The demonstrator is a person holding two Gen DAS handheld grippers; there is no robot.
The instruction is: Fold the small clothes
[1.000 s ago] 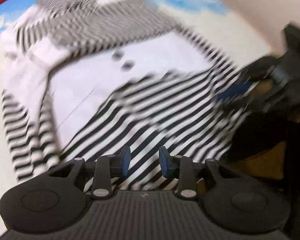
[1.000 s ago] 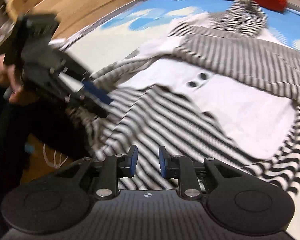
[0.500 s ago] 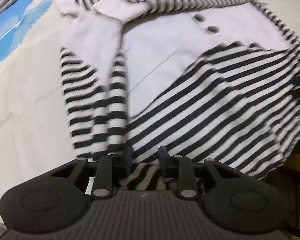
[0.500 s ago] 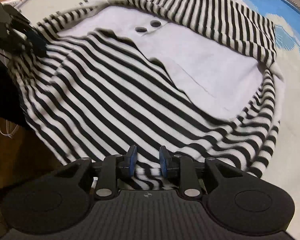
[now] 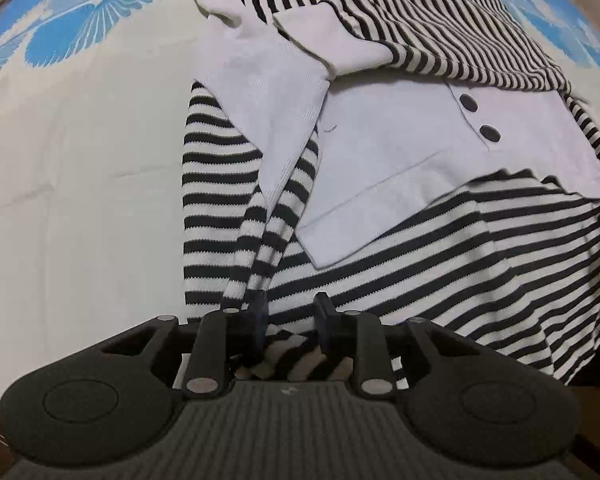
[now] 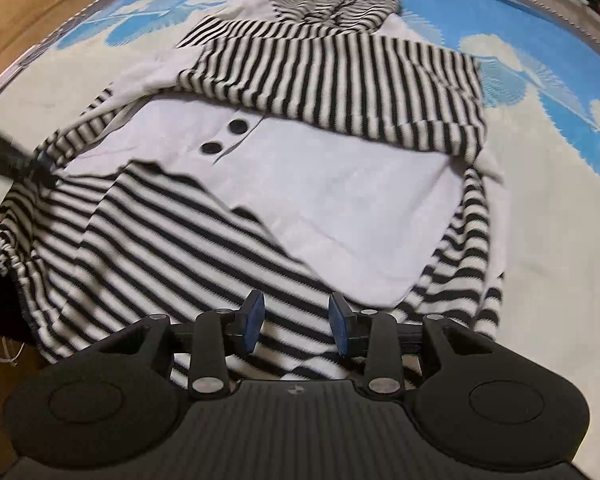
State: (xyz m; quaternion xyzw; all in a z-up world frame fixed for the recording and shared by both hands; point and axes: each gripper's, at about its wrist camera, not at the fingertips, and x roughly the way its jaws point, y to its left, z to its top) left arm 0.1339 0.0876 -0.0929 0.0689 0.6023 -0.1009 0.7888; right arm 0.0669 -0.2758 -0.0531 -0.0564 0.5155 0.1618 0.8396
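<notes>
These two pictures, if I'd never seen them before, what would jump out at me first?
A black-and-white striped hooded top lies spread across the middle of a blue-and-cream patterned cover, with a plain white panel and two dark buttons on its front. At the bottom of each view, a black two-finger gripper sits at the striped hem: the right gripper and the left gripper.

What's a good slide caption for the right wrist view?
Right tongs open over the hem of a striped hooded sweater spread on a blue-and-white bedspread.
</notes>
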